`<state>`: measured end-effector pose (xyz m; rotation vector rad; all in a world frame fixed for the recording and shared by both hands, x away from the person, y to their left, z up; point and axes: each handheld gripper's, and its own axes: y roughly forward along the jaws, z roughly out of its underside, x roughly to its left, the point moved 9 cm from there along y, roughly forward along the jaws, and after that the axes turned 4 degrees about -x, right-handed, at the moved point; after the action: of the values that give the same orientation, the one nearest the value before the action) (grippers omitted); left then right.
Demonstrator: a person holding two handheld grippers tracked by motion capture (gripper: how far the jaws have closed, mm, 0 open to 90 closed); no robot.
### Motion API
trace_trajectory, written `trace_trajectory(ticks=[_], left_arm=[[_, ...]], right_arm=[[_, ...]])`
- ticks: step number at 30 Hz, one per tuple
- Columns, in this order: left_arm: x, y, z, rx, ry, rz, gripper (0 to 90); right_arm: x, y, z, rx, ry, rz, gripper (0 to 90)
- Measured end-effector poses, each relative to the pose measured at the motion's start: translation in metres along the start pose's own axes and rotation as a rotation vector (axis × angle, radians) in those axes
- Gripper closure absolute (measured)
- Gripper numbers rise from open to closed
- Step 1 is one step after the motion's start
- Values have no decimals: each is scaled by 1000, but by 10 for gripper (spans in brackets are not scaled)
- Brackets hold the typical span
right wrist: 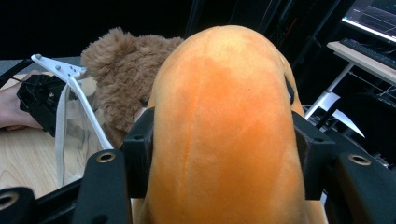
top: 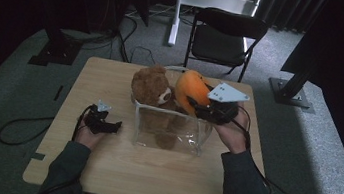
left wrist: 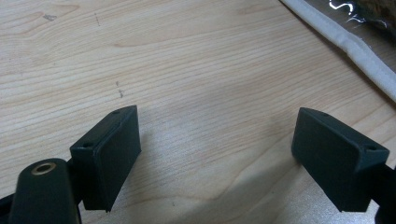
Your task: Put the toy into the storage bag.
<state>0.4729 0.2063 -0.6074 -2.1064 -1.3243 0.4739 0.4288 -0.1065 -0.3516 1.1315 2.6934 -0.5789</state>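
The right gripper [top: 204, 107] held an orange plush [top: 192, 90] above the far right corner of a clear bag [top: 170, 129] on the table [top: 100, 168]. In the right gripper view its fingers [right wrist: 140, 149] were clamped on the plush [right wrist: 224, 130] from both sides, the soft body bulging up between them. A brown teddy [top: 153, 87] already sat in the bag, head and shoulders standing above the rim, just beside the plush and seemingly touching it.

The left gripper [top: 106, 124] rested low on the table near the left wall of the bag, apart from it. In the left gripper view its fingers [left wrist: 109, 154] stood wide apart over bare wood with nothing between them, and the white-trimmed edge of the bag [left wrist: 345, 44] ran across the top right corner.

The step in hand looked like putting the plush into the bag beside the teddy. To do it well, the right hand would need to bring the plush over the free space at the right of the opening, not onto the teddy's head, and lower it end-first so that it slid down along the wall. The bag is light and soft; it could tip or slide under the push. So the idle left gripper would do best to pinch the near rim, hold the mouth open and steady the bag. The grip should be let go only once the plush sat well below the rim, otherwise it might spring back out.
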Motion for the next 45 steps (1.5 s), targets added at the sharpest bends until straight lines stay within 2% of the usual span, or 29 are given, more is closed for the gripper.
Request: trace_trajectory(ticks=[16, 24, 31, 40, 44, 45], left_arm=[[0, 0, 0, 0, 1, 0, 161], [0, 0, 0, -1, 0, 0, 161], [0, 0, 0, 0, 0, 0, 161], [0, 0, 0, -1, -1, 0, 161], [0, 0, 0, -1, -1, 0, 161], [0, 0, 0, -1, -2, 0, 161]], right_arm=[[11, 4, 0, 5, -23, -39, 386], [7, 9, 4, 23, -24, -25, 385], [9, 10, 4, 28, -27, -34, 384], [20, 13, 5, 47, -52, -76, 383], [22, 13, 5, 53, -50, -86, 383], [24, 13, 5, 52, -39, -106, 383]])
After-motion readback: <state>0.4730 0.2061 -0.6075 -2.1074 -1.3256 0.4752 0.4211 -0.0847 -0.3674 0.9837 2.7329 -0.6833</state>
